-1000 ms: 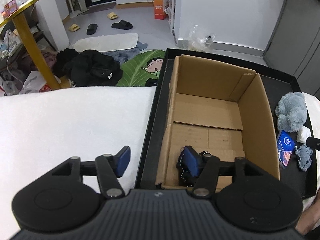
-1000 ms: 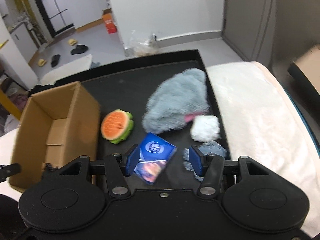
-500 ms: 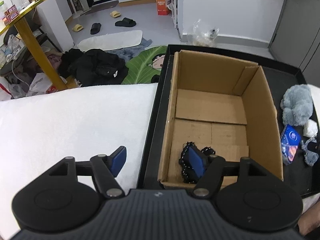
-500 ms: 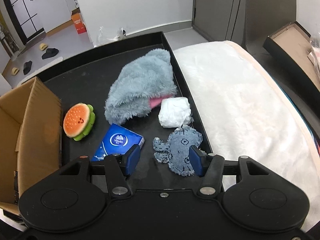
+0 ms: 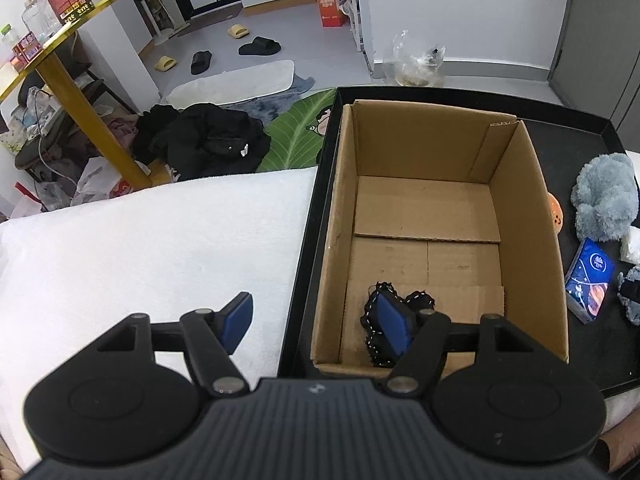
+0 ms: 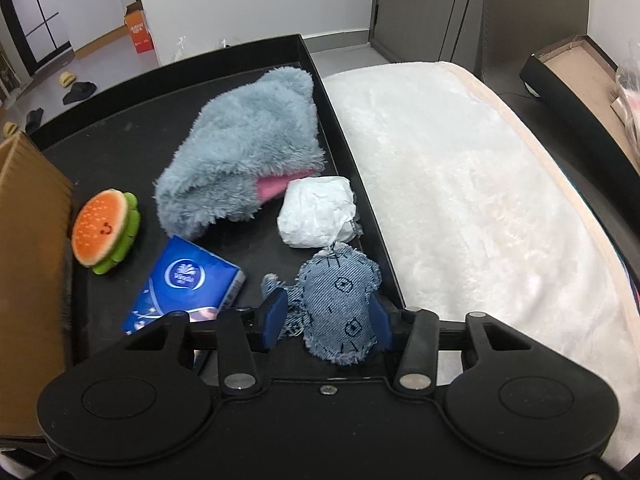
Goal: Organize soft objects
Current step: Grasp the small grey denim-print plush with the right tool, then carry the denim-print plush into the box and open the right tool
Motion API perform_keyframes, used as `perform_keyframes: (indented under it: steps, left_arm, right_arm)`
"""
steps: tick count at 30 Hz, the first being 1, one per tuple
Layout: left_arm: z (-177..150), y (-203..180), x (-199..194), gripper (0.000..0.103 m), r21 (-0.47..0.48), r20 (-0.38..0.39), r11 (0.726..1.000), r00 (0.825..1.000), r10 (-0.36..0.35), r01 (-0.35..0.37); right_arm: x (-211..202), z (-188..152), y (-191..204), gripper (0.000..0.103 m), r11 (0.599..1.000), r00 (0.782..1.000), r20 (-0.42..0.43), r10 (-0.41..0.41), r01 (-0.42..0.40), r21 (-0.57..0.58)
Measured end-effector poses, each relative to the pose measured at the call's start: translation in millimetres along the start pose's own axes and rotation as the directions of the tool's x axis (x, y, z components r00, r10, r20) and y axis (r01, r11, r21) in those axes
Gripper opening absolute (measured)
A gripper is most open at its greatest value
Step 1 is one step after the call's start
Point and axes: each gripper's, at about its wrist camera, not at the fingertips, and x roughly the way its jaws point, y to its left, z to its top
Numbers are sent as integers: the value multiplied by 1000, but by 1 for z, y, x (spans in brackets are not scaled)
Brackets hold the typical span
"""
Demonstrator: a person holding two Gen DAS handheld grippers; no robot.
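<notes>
1. Soft things lie on a black tray (image 6: 120, 120), which sits on a white fleecy blanket (image 6: 480, 184); the tray's far rim is raised.
2. Cardboard box (image 5: 424, 216) stands open in the left part of the tray, its right wall just beside the loose items. It holds one thing, near its front wall.
3. Grey plush (image 6: 244, 148) is the largest loose item, lying toward the tray's far right side with a pink lining showing at its lower edge.
4. Blue packet (image 6: 188, 284) lies flat just in front of the plush, its near end hidden behind the right gripper's left arm.
5. White bundle (image 6: 318, 212) sits against the tray's right rim, touching the plush's pink edge.
6. Denim toy (image 6: 340, 300), frayed at the edges and marked with small dark squares, lies just in front of the white bundle, near the right rim.
7. Burger toy (image 6: 106, 232), orange and green, stands on edge just beside the box's outer wall.
8. Black beaded piece (image 5: 384, 332) lies inside the box on its floor, partly hidden behind the left gripper's right finger.
9. Right gripper (image 6: 326, 320) straddles the denim toy; its jaws are closing, with the right pad at the cloth and a small gap at the left pad.
10. Left gripper (image 5: 316, 326) stands wide apart over the box's left wall, one finger over the blanket, the other over the box, gripping nothing.
</notes>
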Motion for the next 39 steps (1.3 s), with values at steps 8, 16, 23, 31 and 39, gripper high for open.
perform_keyframes:
  steps: [8, 16, 23, 31, 39]
  left_arm:
    - [1, -4, -1, 67, 14, -1, 1000, 1000, 12, -12]
    - [0, 2, -3, 67, -5, 6, 1000, 1000, -11, 11]
    - [-2, 9, -6, 67, -22, 20, 999, 999, -37, 38]
    - [-3, 13, -5, 67, -51, 32, 997, 998, -60, 62]
    - [0, 19, -1, 67, -97, 49, 991, 995, -88, 92]
  right_arm:
    - [3, -4, 4, 34, 998, 1000, 20, -18, 19, -55]
    - [-6, -7, 3, 24, 997, 999, 55, -3, 8, -80]
    - [-23, -5, 0, 24, 998, 995, 84, 46, -41, -51]
    - [-42, 0, 4, 24, 993, 991, 91, 98, -91, -80]
    - [-69, 13, 24, 24, 978, 977, 134, 166, -146, -147]
